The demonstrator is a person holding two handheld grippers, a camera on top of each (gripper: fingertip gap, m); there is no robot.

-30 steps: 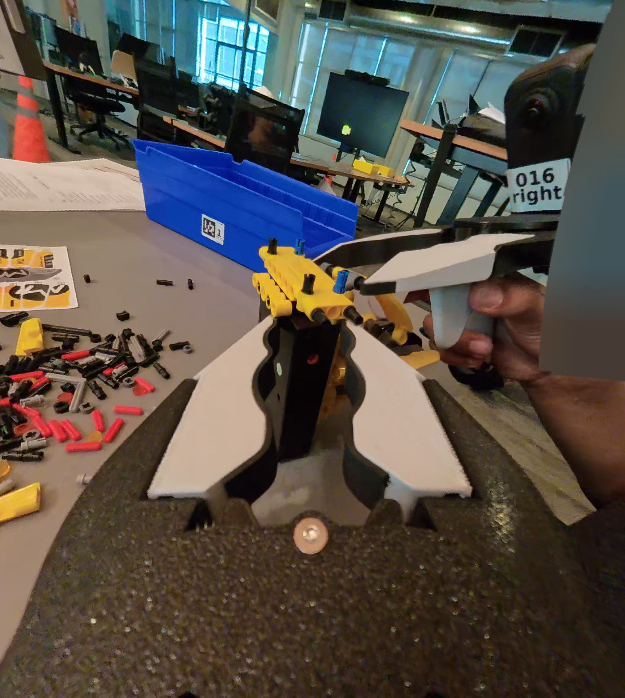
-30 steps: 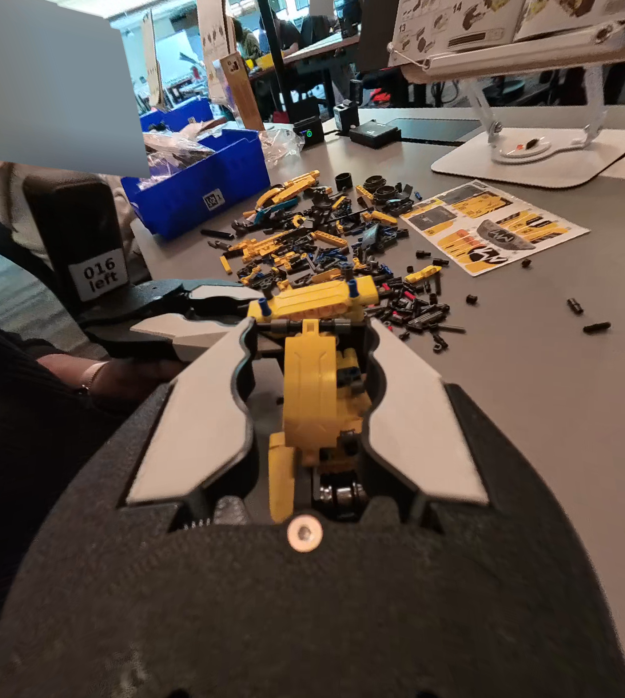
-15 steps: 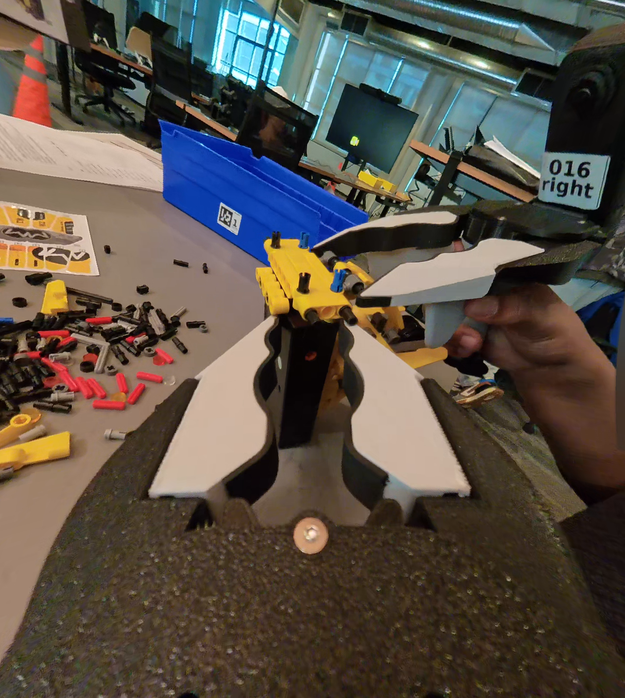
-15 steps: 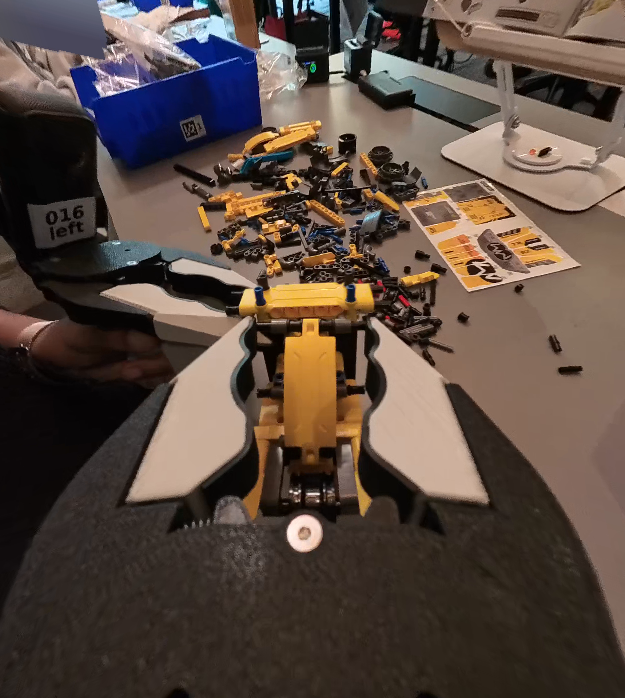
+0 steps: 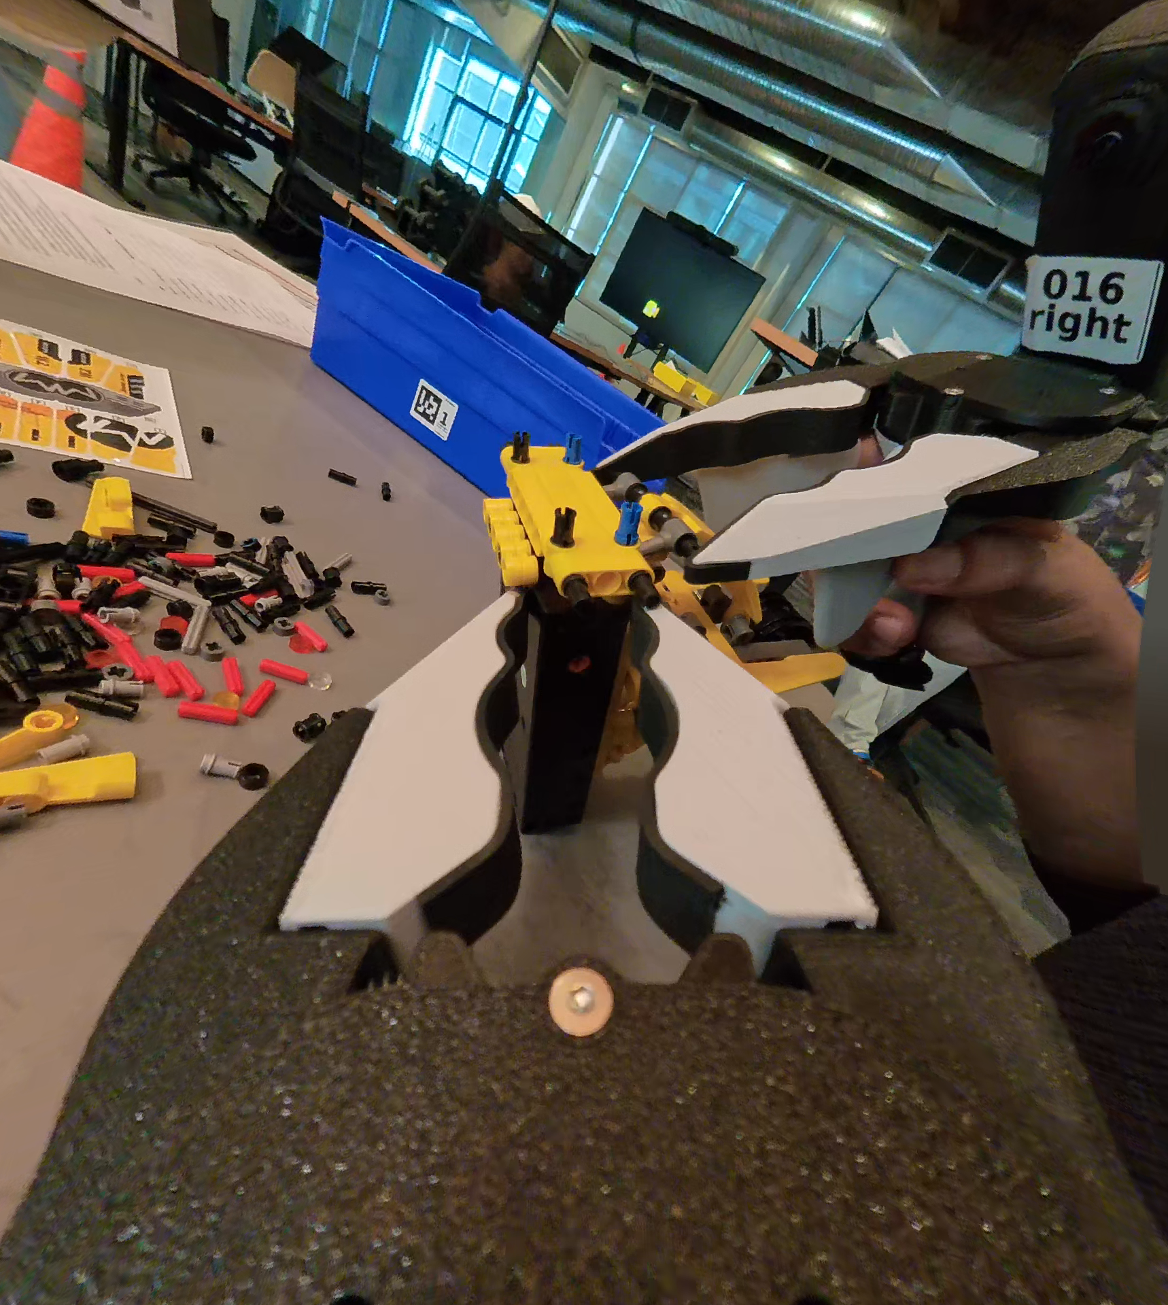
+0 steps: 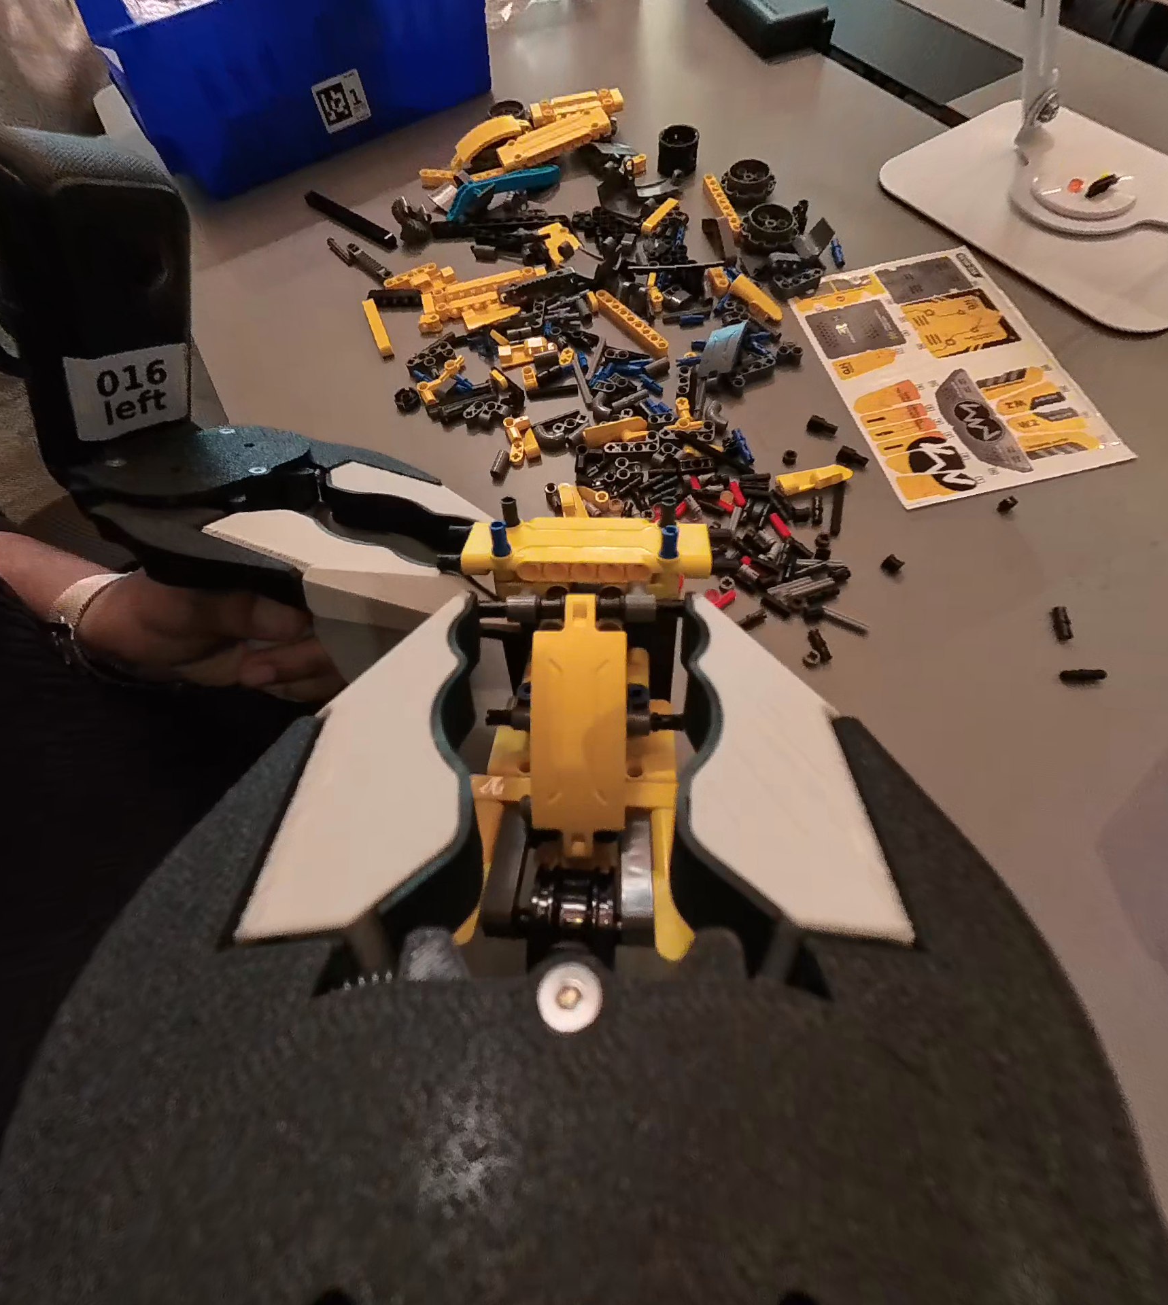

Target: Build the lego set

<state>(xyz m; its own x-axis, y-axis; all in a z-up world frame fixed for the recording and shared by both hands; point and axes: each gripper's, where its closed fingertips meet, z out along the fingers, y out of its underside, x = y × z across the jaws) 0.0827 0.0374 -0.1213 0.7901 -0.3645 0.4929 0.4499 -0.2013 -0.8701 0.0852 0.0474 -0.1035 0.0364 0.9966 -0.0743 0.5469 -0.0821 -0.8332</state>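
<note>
A partly built yellow and black brick model [image 6: 577, 727] is held above the grey table [image 6: 991, 635] by both grippers. My right gripper [image 6: 580, 607] is shut on the model's body, which lies lengthwise between its fingers. A yellow beam [image 6: 585, 551] with black and blue pins crosses its front end. My left gripper [image 5: 577, 614] is shut on an upright black part [image 5: 567, 706] under that yellow beam [image 5: 567, 522]. In the left wrist view the right gripper [image 5: 645, 515] comes in from the right. In the right wrist view the left gripper [image 6: 457, 547] comes in from the left.
A pile of loose parts [image 6: 602, 339] lies mid-table, also seen in the left wrist view [image 5: 108, 614]. A sticker sheet [image 6: 955, 381] lies beside it. A blue bin [image 5: 440, 353] stands behind. A white stand base [image 6: 1061, 212] is at the far right. Paper sheets [image 5: 108, 240] lie far left. Only a small space, under 4 cm, lies between the two pairs of fingers.
Both grippers keep hold of the model. The right wrist view has tipped down over the table and moved nearer the parts pile. The right gripper sits higher in the left wrist view.
</note>
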